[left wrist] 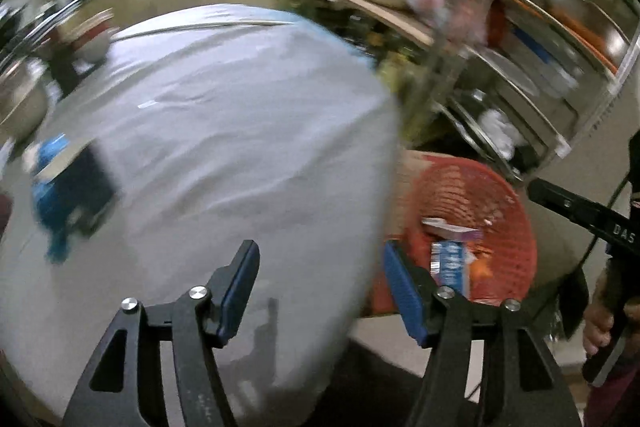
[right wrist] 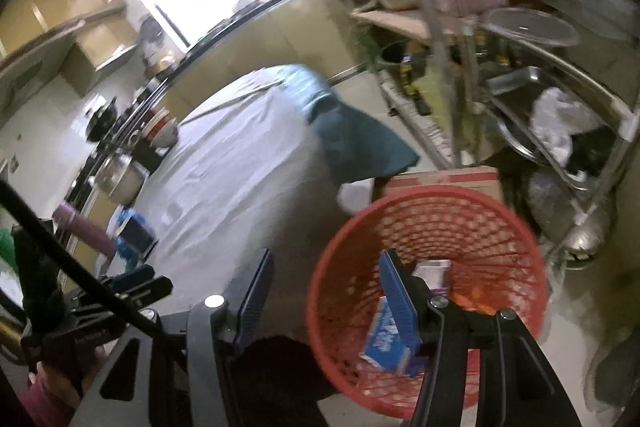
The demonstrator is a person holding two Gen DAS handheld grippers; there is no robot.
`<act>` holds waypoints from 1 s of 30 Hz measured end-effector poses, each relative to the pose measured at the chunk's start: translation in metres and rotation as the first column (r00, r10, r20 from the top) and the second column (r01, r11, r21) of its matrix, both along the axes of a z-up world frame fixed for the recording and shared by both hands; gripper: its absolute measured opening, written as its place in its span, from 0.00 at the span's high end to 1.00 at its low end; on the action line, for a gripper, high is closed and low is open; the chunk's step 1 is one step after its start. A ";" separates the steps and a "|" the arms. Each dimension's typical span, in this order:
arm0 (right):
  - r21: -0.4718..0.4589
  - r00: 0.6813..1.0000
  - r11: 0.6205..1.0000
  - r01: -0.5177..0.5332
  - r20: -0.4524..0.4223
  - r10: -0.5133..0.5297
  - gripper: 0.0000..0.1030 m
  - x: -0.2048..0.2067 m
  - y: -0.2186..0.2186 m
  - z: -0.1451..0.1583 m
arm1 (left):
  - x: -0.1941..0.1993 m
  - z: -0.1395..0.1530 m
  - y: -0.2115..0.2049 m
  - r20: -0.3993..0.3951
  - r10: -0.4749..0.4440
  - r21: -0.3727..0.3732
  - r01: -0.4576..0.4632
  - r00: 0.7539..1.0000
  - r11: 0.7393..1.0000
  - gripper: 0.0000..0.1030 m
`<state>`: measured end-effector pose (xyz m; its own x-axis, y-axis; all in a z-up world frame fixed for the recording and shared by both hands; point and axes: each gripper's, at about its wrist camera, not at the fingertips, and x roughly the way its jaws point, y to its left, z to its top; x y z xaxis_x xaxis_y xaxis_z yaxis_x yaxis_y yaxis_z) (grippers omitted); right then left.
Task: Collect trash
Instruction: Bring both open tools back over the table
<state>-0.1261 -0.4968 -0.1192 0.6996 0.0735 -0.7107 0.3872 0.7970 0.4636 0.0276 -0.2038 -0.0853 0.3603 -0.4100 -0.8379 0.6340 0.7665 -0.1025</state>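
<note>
- Orange mesh basket (right wrist: 432, 227) on the floor beside the white-clothed table (left wrist: 200, 115), seen from both wrist views.
- Inside it: blue-and-white packet (right wrist: 380, 339), pale carton (right wrist: 430, 273), orange scraps (right wrist: 474, 301).
- Right gripper (right wrist: 324, 291) spread wide, nothing between the pads; right-hand finger (right wrist: 396, 299) over the basket's inside, just above the blue-and-white packet; left-hand finger outside the rim, over bare floor.
- Left gripper (left wrist: 320, 287) also wide apart and empty; one finger over the tablecloth, the other at the table's edge, with the basket just beyond and to its right.
- Blue item beside a dark flat object (left wrist: 76, 187) on the cloth, well apart from the left fingers; too blurred to identify.
- Metal shelving (right wrist: 540, 75) behind the basket.
</note>
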 end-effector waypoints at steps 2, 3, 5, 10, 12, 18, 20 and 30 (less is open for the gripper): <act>-0.009 0.999 0.999 -0.044 -0.007 0.044 0.43 0.013 0.020 0.002 | 0.006 -0.001 0.030 0.005 0.061 -0.001 -0.061 0.998 0.998 0.35; -0.012 0.998 0.998 -0.069 -0.013 0.069 0.43 0.020 0.031 0.002 | 0.009 -0.002 0.049 0.005 0.101 -0.004 -0.101 0.995 0.995 0.35; -0.016 0.993 0.993 -0.113 -0.025 0.112 0.43 0.031 0.049 0.002 | 0.013 -0.003 0.079 -0.001 0.159 -0.013 -0.159 0.987 0.987 0.35; -0.050 0.972 0.971 -0.232 -0.060 0.229 0.43 0.057 0.105 0.005 | 0.023 -0.010 0.167 0.004 0.342 -0.019 -0.341 0.940 0.940 0.35; -0.070 0.959 0.958 -0.279 -0.078 0.274 0.43 0.068 0.126 0.006 | 0.028 -0.013 0.197 0.000 0.402 -0.022 -0.402 0.916 0.915 0.35; -0.036 0.929 0.932 -0.360 -0.103 0.355 0.43 0.100 0.164 0.004 | 0.041 -0.020 0.251 -0.027 0.515 -0.044 -0.516 0.857 0.856 0.35; 0.005 0.916 0.921 -0.389 -0.103 0.387 0.43 0.115 0.177 0.002 | 0.047 -0.021 0.261 -0.034 0.529 -0.050 -0.530 0.848 0.846 0.35; 0.097 0.872 0.874 -0.477 -0.072 0.484 0.38 0.189 0.231 -0.007 | 0.071 -0.031 0.270 -0.070 0.529 -0.051 -0.533 0.846 0.845 0.35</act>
<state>0.0633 -0.2657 -0.1259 0.4969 0.4385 -0.7489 0.0089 0.8604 0.5096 0.0986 0.0667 -0.1165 0.4960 -0.2227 -0.8393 0.1243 0.9748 -0.1852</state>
